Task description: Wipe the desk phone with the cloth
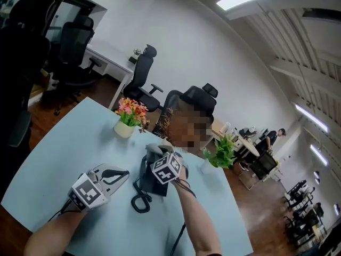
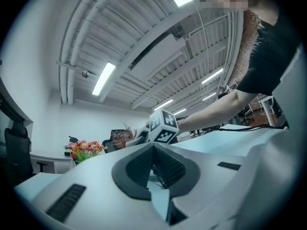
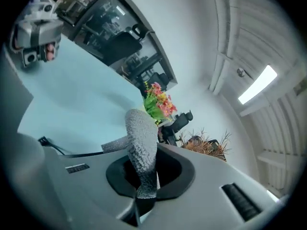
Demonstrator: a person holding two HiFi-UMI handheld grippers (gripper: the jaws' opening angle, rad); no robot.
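The black desk phone (image 1: 151, 179) lies on the pale blue table (image 1: 64, 148), its coiled cord (image 1: 140, 201) curling toward me. My right gripper (image 1: 160, 154) hovers over the phone's far end, shut on a grey textured cloth (image 1: 153, 149). In the right gripper view the cloth (image 3: 141, 133) stands up from between the jaws of the right gripper (image 3: 144, 158). My left gripper (image 1: 118, 175) rests low on the table just left of the phone, shut with nothing in it. Seen in the left gripper view, the left gripper (image 2: 153, 150) points at the right gripper's marker cube (image 2: 163, 126).
A pot of pink and yellow flowers (image 1: 129, 117) stands at the table's far side, and a green plant (image 1: 222, 152) at the right. A person (image 1: 186, 122) sits across the table. Office chairs (image 1: 143, 73) and desks stand beyond.
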